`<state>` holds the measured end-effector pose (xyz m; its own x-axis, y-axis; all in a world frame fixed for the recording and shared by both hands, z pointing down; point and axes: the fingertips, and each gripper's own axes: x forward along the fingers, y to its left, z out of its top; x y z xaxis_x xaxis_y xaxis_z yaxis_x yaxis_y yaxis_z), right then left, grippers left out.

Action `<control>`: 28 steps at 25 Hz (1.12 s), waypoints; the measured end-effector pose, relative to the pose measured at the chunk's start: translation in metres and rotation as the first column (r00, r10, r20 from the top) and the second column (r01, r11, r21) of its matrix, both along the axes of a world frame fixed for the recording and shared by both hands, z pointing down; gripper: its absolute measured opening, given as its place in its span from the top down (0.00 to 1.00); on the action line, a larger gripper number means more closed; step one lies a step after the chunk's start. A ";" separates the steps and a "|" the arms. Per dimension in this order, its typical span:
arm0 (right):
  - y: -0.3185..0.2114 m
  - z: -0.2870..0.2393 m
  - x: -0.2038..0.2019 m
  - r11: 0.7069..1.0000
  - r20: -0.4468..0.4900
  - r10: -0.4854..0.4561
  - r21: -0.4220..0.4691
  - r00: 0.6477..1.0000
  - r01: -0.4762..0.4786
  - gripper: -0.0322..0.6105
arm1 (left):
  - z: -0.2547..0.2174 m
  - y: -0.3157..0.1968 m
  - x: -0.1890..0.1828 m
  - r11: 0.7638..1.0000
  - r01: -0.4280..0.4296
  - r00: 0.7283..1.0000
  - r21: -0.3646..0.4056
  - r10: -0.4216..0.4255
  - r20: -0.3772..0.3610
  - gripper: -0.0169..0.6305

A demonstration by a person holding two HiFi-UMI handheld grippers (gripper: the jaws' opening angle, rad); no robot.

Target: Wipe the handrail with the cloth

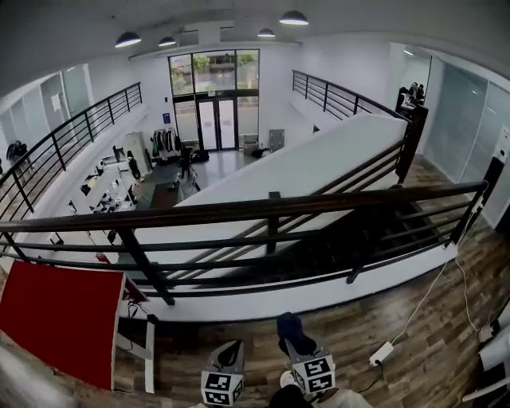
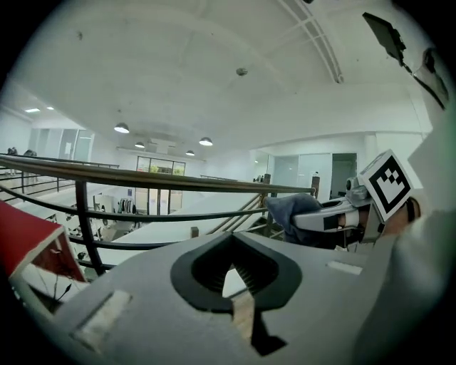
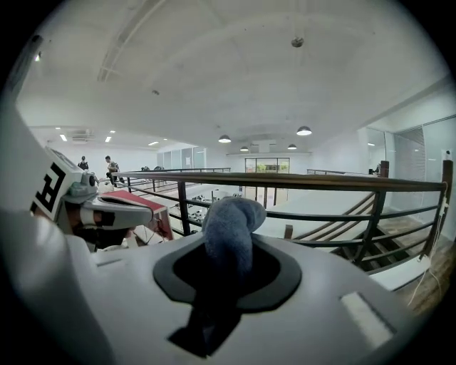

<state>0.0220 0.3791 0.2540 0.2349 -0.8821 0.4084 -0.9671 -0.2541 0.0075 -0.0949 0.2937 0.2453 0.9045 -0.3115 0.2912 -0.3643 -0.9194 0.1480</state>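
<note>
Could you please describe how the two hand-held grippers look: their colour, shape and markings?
The two are alike. The left gripper and the right gripper have light grey bodies that narrow to slim jaws. Each carries a white cube printed with black square markers. In each gripper's own view, a smooth grey housing frames a black, spade-shaped opening.

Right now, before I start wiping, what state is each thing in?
cloth: bunched up, clamped in the right gripper.
right gripper: shut on the cloth, short of the handrail.
left gripper: shut, empty.
handrail: untouched by cloth or grippers.
ceiling lamps: lit.
</note>
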 end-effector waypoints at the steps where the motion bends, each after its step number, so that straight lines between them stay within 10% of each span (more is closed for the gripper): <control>1: 0.007 -0.006 -0.021 1.000 0.003 -0.007 0.008 1.000 0.007 0.81 | -0.009 0.008 -0.023 1.000 0.012 1.000 -0.002 -0.012 -0.006 0.97; 9: 0.057 -0.066 -0.091 0.997 -0.018 -0.019 0.073 1.000 0.021 0.81 | -0.063 0.070 -0.098 0.999 0.000 0.999 0.053 0.003 -0.046 0.97; 28: 0.145 -0.113 -0.050 0.987 0.036 -0.018 0.161 0.999 0.012 0.81 | -0.103 0.140 -0.041 0.994 -0.010 0.998 0.109 0.017 -0.057 0.97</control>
<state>-0.0283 0.5239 0.1410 0.2090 -0.9402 0.2690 -0.9696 -0.2349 -0.0679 -0.1361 0.4337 0.1420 0.9232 -0.3260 0.2037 -0.3455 -0.9359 0.0679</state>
